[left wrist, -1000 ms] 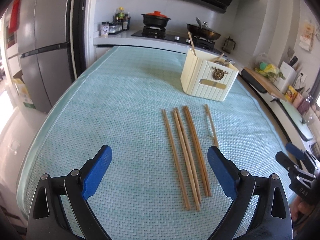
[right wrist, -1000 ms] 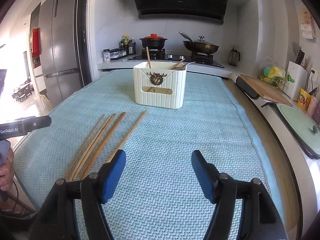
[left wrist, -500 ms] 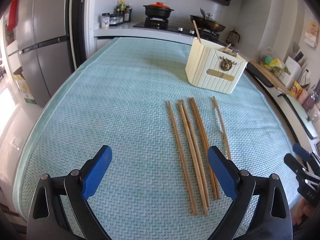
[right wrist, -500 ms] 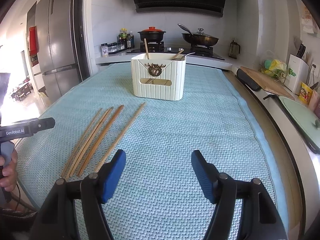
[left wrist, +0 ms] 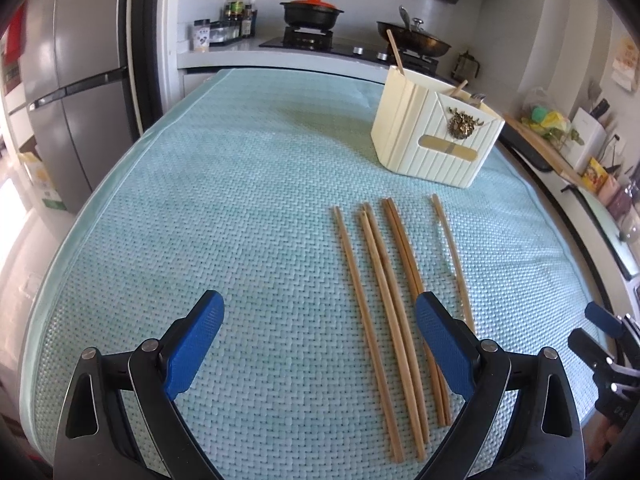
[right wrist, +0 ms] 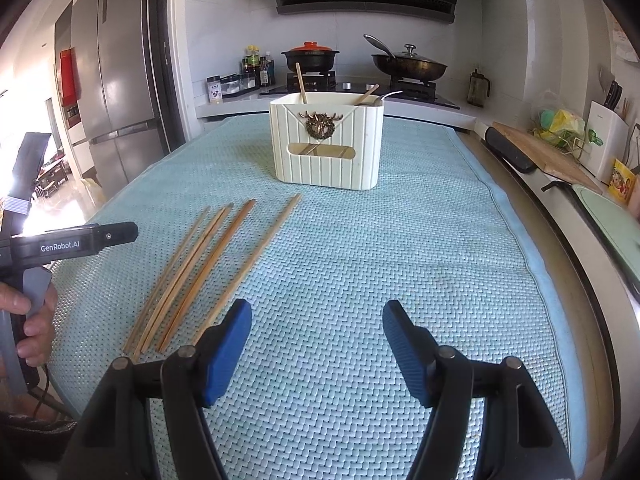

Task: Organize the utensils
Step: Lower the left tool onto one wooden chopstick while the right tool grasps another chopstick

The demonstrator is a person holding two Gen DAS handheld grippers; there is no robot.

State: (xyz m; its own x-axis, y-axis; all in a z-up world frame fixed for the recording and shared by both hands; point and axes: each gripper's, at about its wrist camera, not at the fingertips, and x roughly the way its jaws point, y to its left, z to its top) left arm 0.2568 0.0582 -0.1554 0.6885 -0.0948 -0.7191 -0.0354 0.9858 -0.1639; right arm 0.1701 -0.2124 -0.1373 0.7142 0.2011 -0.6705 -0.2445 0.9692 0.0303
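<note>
The bench (right wrist: 568, 280) is covered nearly edge to edge by a pale teal woven mat (right wrist: 380, 272) — only a bare strip shows along its right side. On the mat lie wooden chopsticks (left wrist: 384, 280), roughly parallel, pointing toward the far end: one alone at the left, two pairs close together in the middle, one apart on the right. Beyond their tips stands a cream ribbed utensil holder (right wrist: 326, 148), upright on the mat, well apart from them.

The left tool (left wrist: 318, 332) finger hides part of the chopsticks (left wrist: 384, 280).
</note>
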